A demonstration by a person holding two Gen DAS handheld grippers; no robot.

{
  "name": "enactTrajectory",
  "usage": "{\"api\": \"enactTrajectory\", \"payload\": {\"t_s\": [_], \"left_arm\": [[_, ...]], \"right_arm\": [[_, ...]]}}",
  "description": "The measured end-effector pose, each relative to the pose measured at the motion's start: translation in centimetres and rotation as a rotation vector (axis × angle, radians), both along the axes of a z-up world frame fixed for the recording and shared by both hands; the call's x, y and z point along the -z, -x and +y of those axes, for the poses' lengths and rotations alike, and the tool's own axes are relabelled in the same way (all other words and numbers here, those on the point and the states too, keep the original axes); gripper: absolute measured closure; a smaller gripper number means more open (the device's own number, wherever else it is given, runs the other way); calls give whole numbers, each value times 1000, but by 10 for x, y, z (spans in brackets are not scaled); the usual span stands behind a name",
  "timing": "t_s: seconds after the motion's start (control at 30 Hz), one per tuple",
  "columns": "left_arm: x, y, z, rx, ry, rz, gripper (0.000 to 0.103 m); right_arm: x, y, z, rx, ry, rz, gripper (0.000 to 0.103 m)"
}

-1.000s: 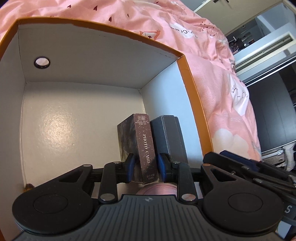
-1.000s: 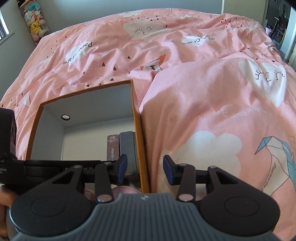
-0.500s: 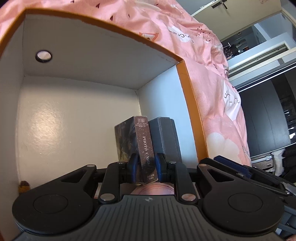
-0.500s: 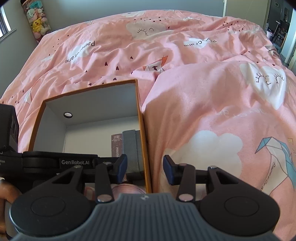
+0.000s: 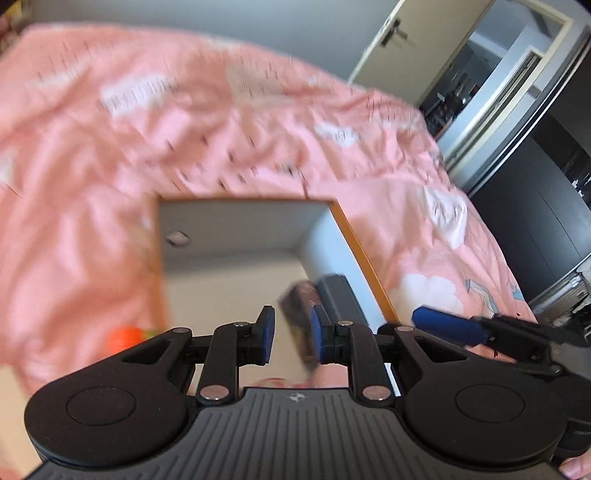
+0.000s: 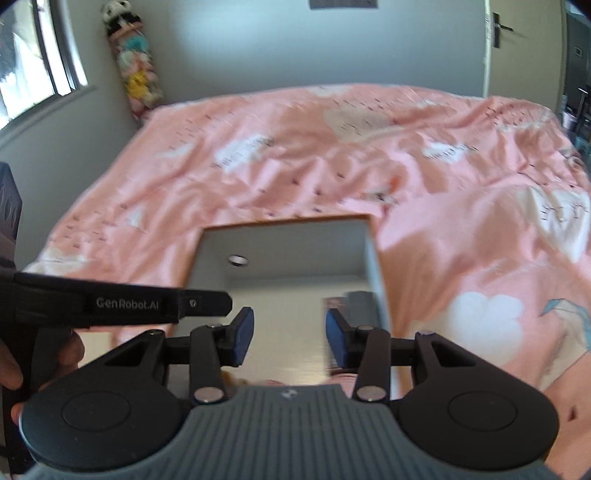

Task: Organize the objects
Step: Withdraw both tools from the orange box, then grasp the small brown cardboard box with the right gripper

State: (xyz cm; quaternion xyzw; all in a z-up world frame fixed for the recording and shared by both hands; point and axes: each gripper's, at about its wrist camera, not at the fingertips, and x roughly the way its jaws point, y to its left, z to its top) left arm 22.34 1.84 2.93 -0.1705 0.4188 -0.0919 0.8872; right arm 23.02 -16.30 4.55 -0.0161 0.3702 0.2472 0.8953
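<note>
— Where are the boxes?
— Two small boxes (image 5: 325,295) stand in the right near corner of the orange-rimmed box (image 5: 365,258) on the bed (image 5: 221,140).
— And the tools?
— Left tool (image 5: 290,338) just parted, empty above them; right tool (image 6: 290,338) apart, empty.

- We see a bed (image 6: 332,155) filling most of both views, covered by a pink duvet (image 5: 221,140) printed with white clouds and small dark marks.
- Behind the bed stands a plain grey-blue wall (image 6: 295,48), with a dark poster edge at its top.
- At the left we find a window (image 6: 33,62) letting in bright daylight.
- In the corner beside it hangs a column of soft toys (image 6: 136,66).
- A pale door with a dark handle (image 6: 498,29) stands at the right.
- We also make out an open doorway (image 5: 491,74) and dark wardrobe panels (image 5: 546,206), blurred in the left wrist view.
</note>
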Motion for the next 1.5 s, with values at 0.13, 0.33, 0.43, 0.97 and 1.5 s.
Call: {"api": "enactTrajectory", "payload": {"t_s": [0.13, 0.33, 0.43, 0.97, 1.5], "left_arm": [[-19, 35, 28, -31, -78, -23, 77], [-7, 80, 63, -112, -162, 29, 77], [7, 103, 74, -152, -260, 63, 77], [67, 152, 83, -124, -377, 202, 77], [75, 154, 101, -118, -284, 211, 77]], "right_arm": [[-2, 38, 30, -72, -70, -67, 52], [12, 92, 78, -196, -105, -53, 51], [24, 119, 103, -270, -40, -72, 51], [105, 146, 159, -358, 248, 58, 53], [133, 126, 174, -316, 265, 145, 53]]}}
